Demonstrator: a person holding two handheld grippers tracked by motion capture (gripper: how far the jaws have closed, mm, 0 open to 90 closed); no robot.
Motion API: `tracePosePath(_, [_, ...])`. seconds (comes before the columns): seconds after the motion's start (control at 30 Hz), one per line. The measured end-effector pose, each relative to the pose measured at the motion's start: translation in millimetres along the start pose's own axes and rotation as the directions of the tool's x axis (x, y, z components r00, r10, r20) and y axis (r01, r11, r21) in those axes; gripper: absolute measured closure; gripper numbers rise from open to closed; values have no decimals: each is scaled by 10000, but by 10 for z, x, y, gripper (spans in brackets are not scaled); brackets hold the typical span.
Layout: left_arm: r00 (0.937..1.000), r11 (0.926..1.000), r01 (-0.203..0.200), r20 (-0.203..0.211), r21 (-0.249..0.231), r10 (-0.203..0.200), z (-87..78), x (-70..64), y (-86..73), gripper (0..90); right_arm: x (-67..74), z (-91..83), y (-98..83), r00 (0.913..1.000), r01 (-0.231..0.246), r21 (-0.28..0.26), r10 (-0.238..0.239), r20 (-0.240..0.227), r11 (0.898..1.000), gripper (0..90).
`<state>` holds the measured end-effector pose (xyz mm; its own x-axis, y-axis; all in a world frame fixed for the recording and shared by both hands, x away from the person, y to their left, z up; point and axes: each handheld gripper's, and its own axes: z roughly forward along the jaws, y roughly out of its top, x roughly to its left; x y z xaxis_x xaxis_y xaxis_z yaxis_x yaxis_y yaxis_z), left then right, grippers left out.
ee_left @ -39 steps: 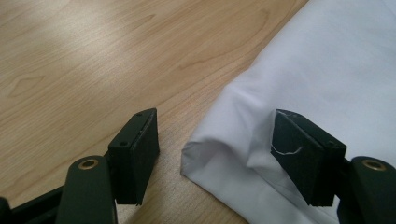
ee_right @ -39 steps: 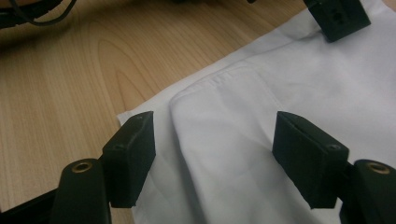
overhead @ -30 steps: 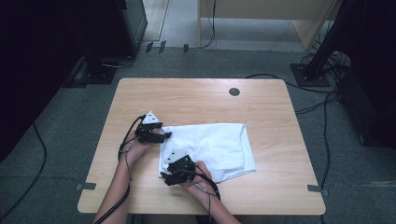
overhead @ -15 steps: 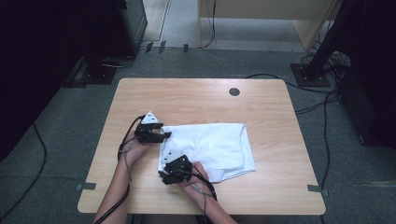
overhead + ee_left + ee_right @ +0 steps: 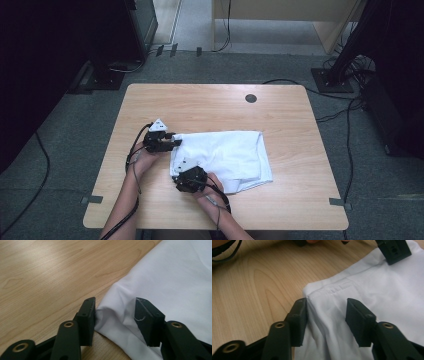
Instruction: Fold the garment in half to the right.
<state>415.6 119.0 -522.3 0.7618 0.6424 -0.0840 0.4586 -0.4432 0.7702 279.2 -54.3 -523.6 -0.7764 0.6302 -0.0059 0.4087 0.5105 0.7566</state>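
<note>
Lying between both grippers' jaws, the white cloth (image 5: pixel 225 157) bunches as they have just been closing, not yet clenched.

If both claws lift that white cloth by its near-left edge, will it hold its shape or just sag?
Probably sag: the white cloth already bunches into soft folds between the left claw jaws. It looks thin and light, so it should drape and trail. The stitched hem at the right claw may give firmer purchase; smooth fabric could slip.
</note>
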Motion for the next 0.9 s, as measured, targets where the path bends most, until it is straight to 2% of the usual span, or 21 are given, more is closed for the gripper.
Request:
tracePosePath(0.1, [9998,9998,-209,21,43,209,4,-18,4,628,-9,3,7,10000,-11,-8,11,58,10000,617])
tracePosePath(0.2, [9986,9986,-514,152,79,513,15,-35,11,697,0,7,18,9998,213,11,-213,24,9998,715])
tracePosePath(0.33, [9973,9981,-621,388,51,619,19,-43,12,814,-14,15,36,9991,380,94,-381,164,9992,843])
tracePosePath(0.43, [9968,9985,-538,598,37,535,22,-19,18,838,-40,14,38,9995,306,100,-306,73,9995,864])
tracePosePath(0.5, [9957,9997,-250,890,-32,252,15,18,23,843,-52,12,48,9994,338,176,-339,25,9993,867])
tracePosePath(0.63, [9938,9997,-173,1091,-164,190,-8,42,40,845,-91,-13,55,9995,243,70,-241,-198,9997,870])
tracePosePath(0.73, [9922,9985,86,1248,-548,-17,-54,44,78,845,-125,-72,71,9995,123,-252,-130,-273,9996,871])
tracePosePath(0.9, [9880,9949,102,1544,-1000,54,-181,22,210,846,-153,-239,157,9990,-4,-919,-38,-450,9958,872])
